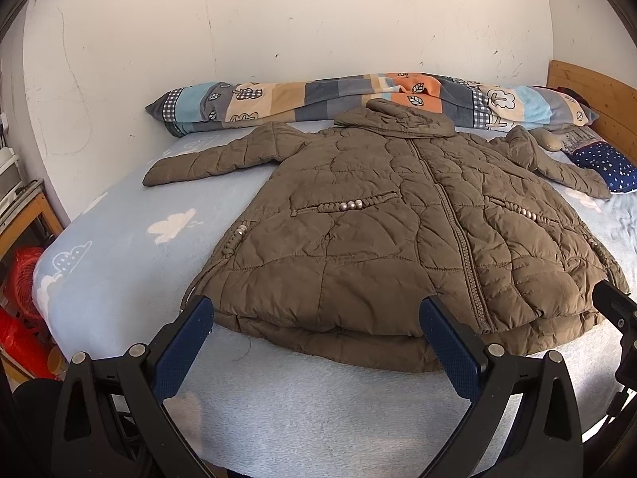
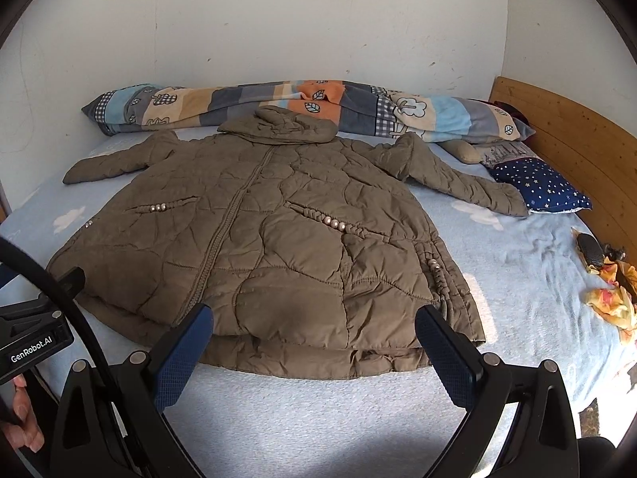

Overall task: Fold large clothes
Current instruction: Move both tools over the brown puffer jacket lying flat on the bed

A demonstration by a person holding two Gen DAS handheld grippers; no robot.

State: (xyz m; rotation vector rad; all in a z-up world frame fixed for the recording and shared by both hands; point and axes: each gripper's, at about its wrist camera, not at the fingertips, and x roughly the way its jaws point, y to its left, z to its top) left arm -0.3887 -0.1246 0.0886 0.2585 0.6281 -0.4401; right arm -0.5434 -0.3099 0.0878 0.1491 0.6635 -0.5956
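Across the frame's middle, a puffy brown coat (image 1: pixel 398 231) lies flat on the bed (image 1: pixel 119 255); both grippers' fingers (spread apart, empty) hover at its hem: left gripper (image 1: pixel 316 318), right gripper (image 2: pixel 312 324). Slippery padding may spring open.

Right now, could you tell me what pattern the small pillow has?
Navy with white stars, small pillow, clearest in right wrist view.

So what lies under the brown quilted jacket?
The brown quilted jacket lies spread flat on the light blue cloud-print bedsheet, which shows all around it. Anything directly beneath the jacket is covered.
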